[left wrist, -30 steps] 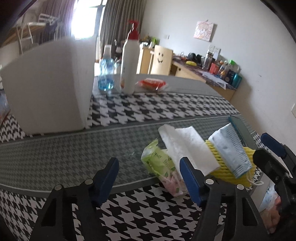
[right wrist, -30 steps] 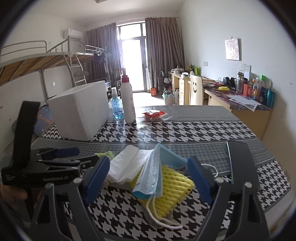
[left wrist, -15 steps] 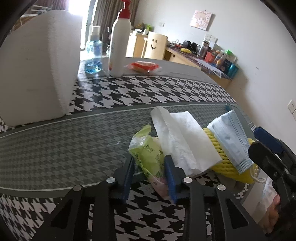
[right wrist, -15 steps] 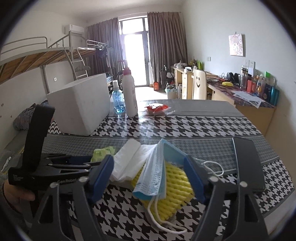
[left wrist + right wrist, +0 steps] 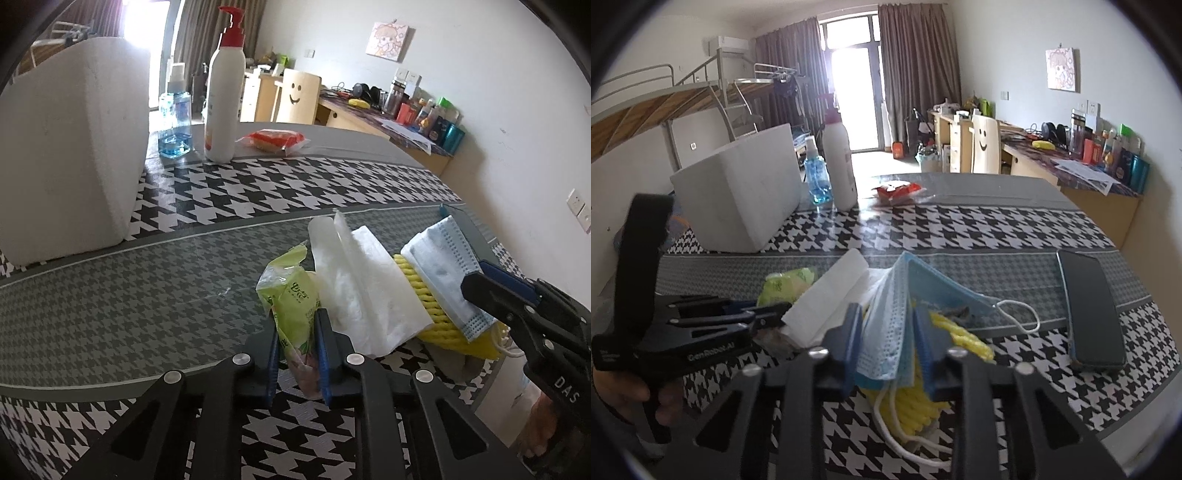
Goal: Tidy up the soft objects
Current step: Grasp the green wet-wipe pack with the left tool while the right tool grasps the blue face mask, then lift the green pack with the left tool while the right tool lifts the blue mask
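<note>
Green tissue pack (image 5: 295,302), white tissue (image 5: 362,295), blue mask (image 5: 886,325) over yellow foam net (image 5: 923,398), clustered nr table edge

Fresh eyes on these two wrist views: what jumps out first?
Both grippers are clamped on soft items at the table's near edge: the left gripper on the green tissue pack, the right gripper on the blue face mask draped over yellow foam netting. Behind them, a big white foam box dominates the left of the houndstooth tablecloth.

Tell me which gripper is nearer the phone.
Right. The right gripper, clamped on the mask, sits just left of the phone; the left gripper grips the green packet farther left.
</note>
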`<state>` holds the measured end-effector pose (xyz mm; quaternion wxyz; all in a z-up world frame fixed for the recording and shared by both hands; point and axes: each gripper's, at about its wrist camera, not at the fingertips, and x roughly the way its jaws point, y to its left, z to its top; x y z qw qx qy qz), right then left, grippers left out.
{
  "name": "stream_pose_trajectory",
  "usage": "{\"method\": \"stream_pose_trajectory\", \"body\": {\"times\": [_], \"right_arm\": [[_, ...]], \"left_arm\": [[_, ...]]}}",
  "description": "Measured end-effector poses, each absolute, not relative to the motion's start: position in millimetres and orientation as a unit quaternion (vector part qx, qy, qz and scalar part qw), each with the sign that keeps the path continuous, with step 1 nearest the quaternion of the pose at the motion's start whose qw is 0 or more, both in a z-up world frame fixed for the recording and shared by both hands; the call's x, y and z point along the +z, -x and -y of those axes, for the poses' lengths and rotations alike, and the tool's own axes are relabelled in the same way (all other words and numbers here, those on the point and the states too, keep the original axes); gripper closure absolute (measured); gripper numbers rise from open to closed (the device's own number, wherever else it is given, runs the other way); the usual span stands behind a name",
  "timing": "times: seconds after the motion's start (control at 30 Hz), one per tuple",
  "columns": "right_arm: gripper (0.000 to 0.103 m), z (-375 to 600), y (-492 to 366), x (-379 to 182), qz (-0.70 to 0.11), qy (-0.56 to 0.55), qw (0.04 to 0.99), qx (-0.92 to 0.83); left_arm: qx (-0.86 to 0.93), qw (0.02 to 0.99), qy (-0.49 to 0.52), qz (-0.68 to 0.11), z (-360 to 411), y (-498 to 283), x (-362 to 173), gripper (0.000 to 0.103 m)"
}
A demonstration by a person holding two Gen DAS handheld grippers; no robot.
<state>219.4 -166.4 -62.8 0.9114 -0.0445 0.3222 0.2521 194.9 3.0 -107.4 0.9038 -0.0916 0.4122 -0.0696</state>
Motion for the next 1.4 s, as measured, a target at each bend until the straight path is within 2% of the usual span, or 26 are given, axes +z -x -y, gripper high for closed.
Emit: {"method": "stream_pose_trajectory", "body": {"times": [0.2,0.27,0.3,1.4], "right_arm": [[0.072,166.1,-223.0,-66.9,-0.338,0.039,0.907,0.247],[0.094,166.2,-222.5,-66.5,-0.340,0.036,0.907,0.248],[0.095,166.8,-222.2,-65.5,-0.338,0.035,0.908,0.246],[0.097,142.9,-206.1,-13.0,-0.247,0.045,0.930,0.267]], "left_arm": [[-0.073,0.914,0.078,-0.392,-6.2,-185.4,-97.8,0.086],[-0.074,0.917,0.080,-0.385,-10.0,-182.9,-94.3,0.086],[-0.075,0.918,0.081,-0.381,-12.0,-181.1,-92.4,0.086],[-0.019,0.957,0.038,-0.288,-40.6,-148.2,-28.7,0.086]]}}
